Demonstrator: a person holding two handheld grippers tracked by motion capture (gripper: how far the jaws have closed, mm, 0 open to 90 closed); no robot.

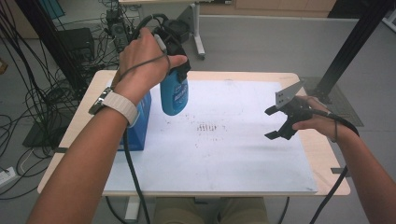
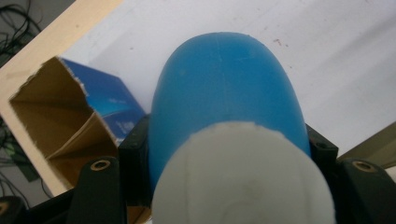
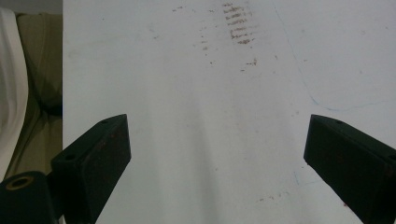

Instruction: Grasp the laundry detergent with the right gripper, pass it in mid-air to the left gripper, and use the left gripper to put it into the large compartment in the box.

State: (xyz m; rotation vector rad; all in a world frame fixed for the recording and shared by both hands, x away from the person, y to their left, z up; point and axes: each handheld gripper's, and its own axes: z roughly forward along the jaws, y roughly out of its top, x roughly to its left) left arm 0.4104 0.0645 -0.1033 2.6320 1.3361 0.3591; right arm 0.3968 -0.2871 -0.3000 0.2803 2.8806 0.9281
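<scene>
Left gripper (image 1: 175, 70) clamps blue bottle (image 1: 173, 95) (white cap, white label print, rounded body), held above white-topped bench (image 1: 243, 158), just beside open blue carton (image 1: 140, 123). Right gripper (image 1: 280, 122) hangs over bench, jaws wide apart, nothing between.

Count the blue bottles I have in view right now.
1. The blue bottle hangs above the white mat, clamped in the left gripper, beside the open blue carton. More could be hidden inside the carton.
</scene>
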